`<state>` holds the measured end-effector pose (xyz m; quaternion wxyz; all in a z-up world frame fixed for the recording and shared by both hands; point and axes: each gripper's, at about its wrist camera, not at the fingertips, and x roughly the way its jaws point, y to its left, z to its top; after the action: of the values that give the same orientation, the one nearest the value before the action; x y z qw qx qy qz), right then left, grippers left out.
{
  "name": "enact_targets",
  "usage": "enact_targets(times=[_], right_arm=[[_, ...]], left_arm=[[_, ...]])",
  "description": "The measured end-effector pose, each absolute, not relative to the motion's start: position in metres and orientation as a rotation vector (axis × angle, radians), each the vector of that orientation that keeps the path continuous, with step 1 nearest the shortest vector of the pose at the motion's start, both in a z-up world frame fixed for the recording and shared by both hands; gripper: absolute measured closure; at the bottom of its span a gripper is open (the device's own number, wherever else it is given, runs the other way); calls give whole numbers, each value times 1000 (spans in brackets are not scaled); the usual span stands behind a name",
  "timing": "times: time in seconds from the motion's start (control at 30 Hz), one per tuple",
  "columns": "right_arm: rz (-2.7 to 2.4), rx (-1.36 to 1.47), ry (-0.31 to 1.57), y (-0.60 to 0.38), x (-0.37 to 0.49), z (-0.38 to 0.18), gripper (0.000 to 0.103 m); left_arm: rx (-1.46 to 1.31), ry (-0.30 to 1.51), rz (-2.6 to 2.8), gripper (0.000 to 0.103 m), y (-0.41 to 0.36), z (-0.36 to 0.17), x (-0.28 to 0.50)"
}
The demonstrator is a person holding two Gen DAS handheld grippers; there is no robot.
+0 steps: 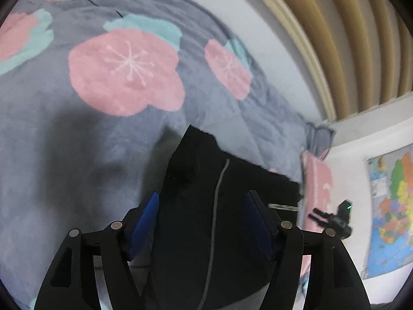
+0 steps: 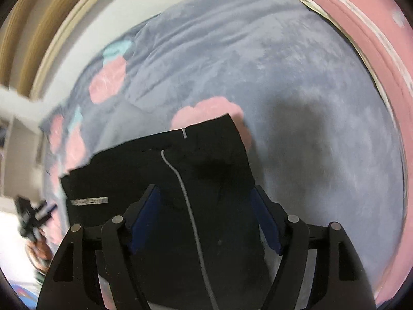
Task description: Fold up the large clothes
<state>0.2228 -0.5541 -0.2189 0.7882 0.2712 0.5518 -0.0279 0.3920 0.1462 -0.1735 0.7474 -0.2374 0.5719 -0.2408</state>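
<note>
The left hand-held gripper (image 1: 201, 222) stood with its two blue-padded fingers (image 1: 144, 227) spread wide, released, above a black garment (image 1: 191, 180) lying on the bed, over a grey blanket (image 1: 77, 134) printed with pink flowers. In that left wrist view one garment showed, with one grey cord (image 1: 219, 180) running along it, and its far corner lay flat with a straight hem, so it looked already folded at least once. The cloth appeared soft, limp and light, likely to sag and slide against itself, so a pinch at a corner or along the hem seemed the surest hold. A map (image 1: 389, 211) hung on the wall to the right. In the right wrist view, the right hand-held gripper (image 2: 206, 222) was likewise spread and grasping nothing, its fingers (image 2: 147, 219) astride the same single garment (image 2: 155, 170), where the cord (image 2: 185, 196) and one pale label (image 2: 89, 201) were visible. A pink pillow edge (image 2: 366, 31) lay well apart at the upper right. Both corners nearest the fingers looked reachable.
</note>
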Motion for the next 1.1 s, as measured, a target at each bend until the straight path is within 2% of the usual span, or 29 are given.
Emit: enact_targets(times=[0.13, 0.27, 0.4, 0.43, 0.47, 0.5, 0.53, 0.57, 0.6, 0.63, 0.77, 0.83, 0.93, 1.1], right_arm=[[-67, 418, 1181, -546, 247, -236, 27], [-89, 284, 1207, -548, 267, -259, 27], [-48, 349, 1272, -555, 284, -297, 27], [-37, 390, 1274, -555, 285, -303, 34], [-31, 403, 1256, -553, 283, -303, 55], [-67, 370, 1241, -549, 281, -298, 63], [-105, 323, 1214, -544, 277, -289, 69], [-133, 277, 1184, -538, 271, -279, 80], [-159, 230, 1146, -533, 263, -265, 82], [-187, 186, 1110, -528, 255, -249, 83], [-218, 134, 1007, -524, 245, -196, 84], [-244, 88, 994, -518, 258, -191, 84], [-281, 83, 1029, -518, 286, -211, 84], [-288, 150, 1206, -524, 318, -296, 84]], left_arm=[[-393, 1285, -487, 32, 118, -201, 411], [-448, 1288, -538, 32, 113, -216, 425], [-415, 1385, -570, 32, 97, -241, 436], [-425, 1408, -553, 32, 96, -250, 438], [-452, 1419, -516, 33, 96, -256, 439], [-479, 1398, -485, 37, 99, -258, 439], [-497, 1338, -461, 61, 103, -252, 435], [-485, 1298, -440, 77, 104, -244, 431], [-467, 1269, -422, 82, 105, -234, 426], [-464, 1236, -422, 90, 106, -225, 420], [-450, 1102, -418, 90, 111, -173, 402], [-464, 1037, -423, 91, 111, -152, 406], [-461, 1026, -388, 91, 102, -155, 426], [-385, 1166, -296, 90, 84, -229, 457]])
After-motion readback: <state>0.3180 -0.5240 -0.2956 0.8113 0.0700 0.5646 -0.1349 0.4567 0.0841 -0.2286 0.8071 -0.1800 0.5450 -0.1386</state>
